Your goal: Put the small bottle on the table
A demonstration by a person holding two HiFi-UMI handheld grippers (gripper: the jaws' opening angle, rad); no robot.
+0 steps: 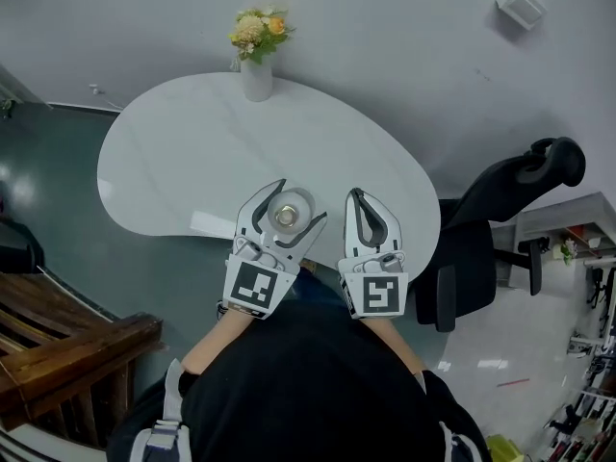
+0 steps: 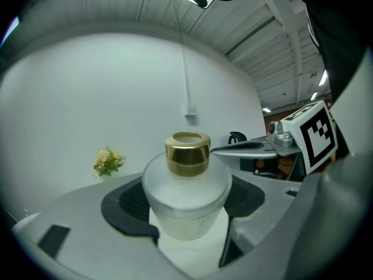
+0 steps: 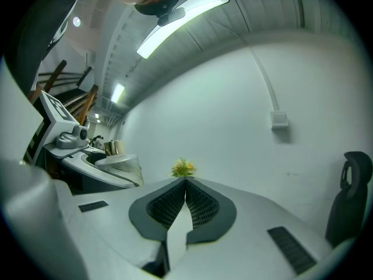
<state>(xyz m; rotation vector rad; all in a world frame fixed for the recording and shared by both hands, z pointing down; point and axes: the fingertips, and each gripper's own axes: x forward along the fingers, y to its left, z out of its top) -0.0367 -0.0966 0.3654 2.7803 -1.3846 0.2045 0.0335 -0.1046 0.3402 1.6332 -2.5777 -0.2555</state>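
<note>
Now the left gripper point(image 1: 300, 200) holds the small bottle point(image 1: 288, 212) between its wide jaws, over the near edge of the white table point(image 1: 183, 152). The right gripper point(image 1: 357, 192) is closed tight and holds nothing. A flower vase point(image 1: 256, 77) stands at the far edge.

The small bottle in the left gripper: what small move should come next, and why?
Probably lower the left gripper until the small bottle stands on the table. Its fingers hold the bottle upright, seemingly above the bare near edge, far from the vase.
</note>
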